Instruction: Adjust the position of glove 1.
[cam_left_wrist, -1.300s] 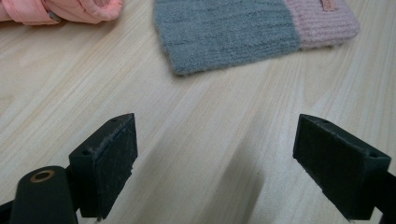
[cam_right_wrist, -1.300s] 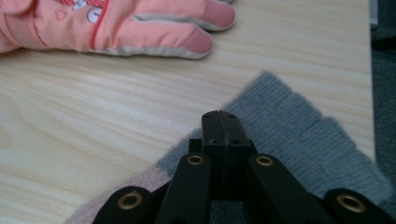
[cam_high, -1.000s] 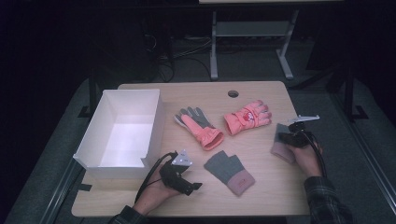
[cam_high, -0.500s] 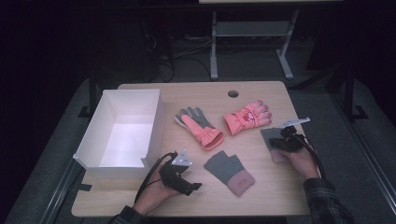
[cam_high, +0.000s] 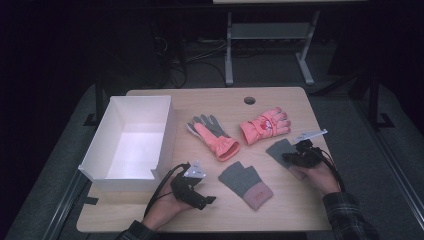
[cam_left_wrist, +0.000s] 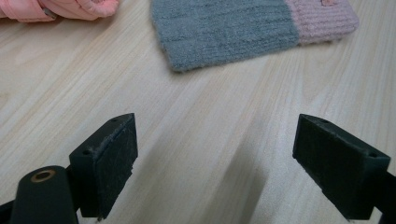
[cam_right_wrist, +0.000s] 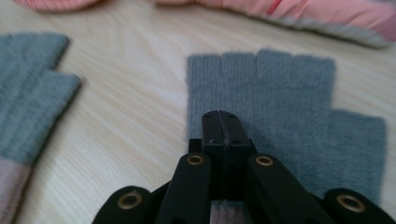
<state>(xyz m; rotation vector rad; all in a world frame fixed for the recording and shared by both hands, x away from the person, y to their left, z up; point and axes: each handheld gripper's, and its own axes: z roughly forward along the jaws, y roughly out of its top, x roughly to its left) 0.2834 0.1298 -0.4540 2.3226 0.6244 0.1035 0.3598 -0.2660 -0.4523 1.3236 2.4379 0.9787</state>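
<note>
Gloves number four: two pink, two grey. Your right gripper (cam_right_wrist: 223, 122), jaws pressed together, pinches the grey glove (cam_right_wrist: 280, 93) lying flat beneath it on the table (cam_high: 280, 97). Your left gripper (cam_left_wrist: 215, 163) gapes wide, empty.

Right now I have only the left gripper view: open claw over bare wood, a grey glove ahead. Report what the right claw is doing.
Observer: The right claw is shut, lying over a second grey fingerless glove; whether it pinches the fabric I cannot tell.
Operator: Name any container.
Observer: A white box stands open at the table's left edge.
Operator: List the other gloves.
Observer: A pink-and-grey glove and a pink glove lie side by side mid-table.
</note>
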